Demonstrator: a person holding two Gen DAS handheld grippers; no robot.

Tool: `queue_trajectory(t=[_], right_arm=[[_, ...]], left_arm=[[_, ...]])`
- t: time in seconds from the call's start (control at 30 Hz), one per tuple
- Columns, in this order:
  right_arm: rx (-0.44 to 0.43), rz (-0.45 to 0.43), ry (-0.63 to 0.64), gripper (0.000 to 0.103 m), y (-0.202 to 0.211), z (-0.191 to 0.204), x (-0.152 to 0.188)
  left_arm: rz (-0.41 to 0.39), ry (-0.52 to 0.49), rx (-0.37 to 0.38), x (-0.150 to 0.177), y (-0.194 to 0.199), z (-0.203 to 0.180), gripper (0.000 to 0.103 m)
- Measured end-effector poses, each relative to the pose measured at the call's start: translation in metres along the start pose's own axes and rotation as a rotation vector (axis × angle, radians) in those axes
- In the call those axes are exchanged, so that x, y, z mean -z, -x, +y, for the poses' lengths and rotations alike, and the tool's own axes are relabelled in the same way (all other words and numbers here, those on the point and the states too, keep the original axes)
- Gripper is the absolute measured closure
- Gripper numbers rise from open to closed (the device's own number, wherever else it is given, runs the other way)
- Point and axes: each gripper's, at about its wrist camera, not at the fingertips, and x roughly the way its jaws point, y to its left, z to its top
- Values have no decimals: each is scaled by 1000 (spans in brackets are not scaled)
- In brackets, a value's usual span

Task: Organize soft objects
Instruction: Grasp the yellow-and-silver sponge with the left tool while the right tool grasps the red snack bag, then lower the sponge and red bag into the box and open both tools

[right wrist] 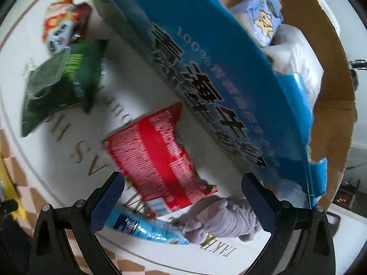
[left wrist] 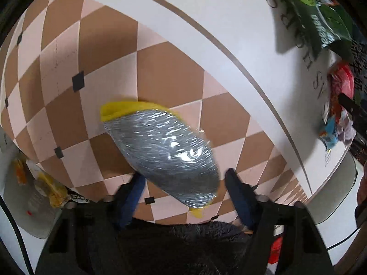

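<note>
In the left wrist view a grey scouring sponge (left wrist: pixel 165 151) with a yellow underside, wrapped in shiny film, lies on the brown and pink chequered mat (left wrist: pixel 165 68). My left gripper (left wrist: pixel 183 176) straddles its near end; the left pad touches it, and a thin gap shows at the right pad. In the right wrist view my right gripper (right wrist: pixel 181 181) is open wide and holds nothing. It hangs over a red packet (right wrist: pixel 160 151), a pale purple plush (right wrist: pixel 224 217) and a light blue packet (right wrist: pixel 146 229).
A big blue bag (right wrist: pixel 229 80) leans against a cardboard box (right wrist: pixel 332 73) that holds a white bag and a tissue pack (right wrist: pixel 263 23). A green packet (right wrist: pixel 62 84) and an orange packet (right wrist: pixel 62 27) lie on the white lettered mat (right wrist: pixel 119 52). Dark fluffy fabric (left wrist: pixel 195 236) sits under my left gripper.
</note>
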Motion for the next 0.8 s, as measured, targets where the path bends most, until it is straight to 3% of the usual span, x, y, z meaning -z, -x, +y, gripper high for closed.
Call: queue_trajectory(t=[0.1, 0.17, 0.23, 0.4, 0.47, 0.6, 0.8], right_arm=[[0, -6, 0, 0, -1, 1, 3], [-49, -10, -17, 4, -1, 5, 7], [-81, 4, -34, 4, -3, 5, 9], [-65, 14, -50, 6, -20, 13, 12], [-112, 31, -75, 19, -28, 14, 10], [-175, 54, -164, 35, -32, 10, 24], [-518, 197, -452, 36, -48, 2, 68]], left_arm=[[-8, -12, -20, -2, -2, -6, 53], [-34, -49, -53, -7, 5, -11, 54], [-68, -104, -104, -8, 9, -26, 56], [-195, -288, -288, -20, 22, -74, 56], [-213, -344, -328, -28, 22, -92, 56], [-194, -380, -323, -39, 19, -111, 55], [-151, -328, -210, -47, 19, -103, 51]])
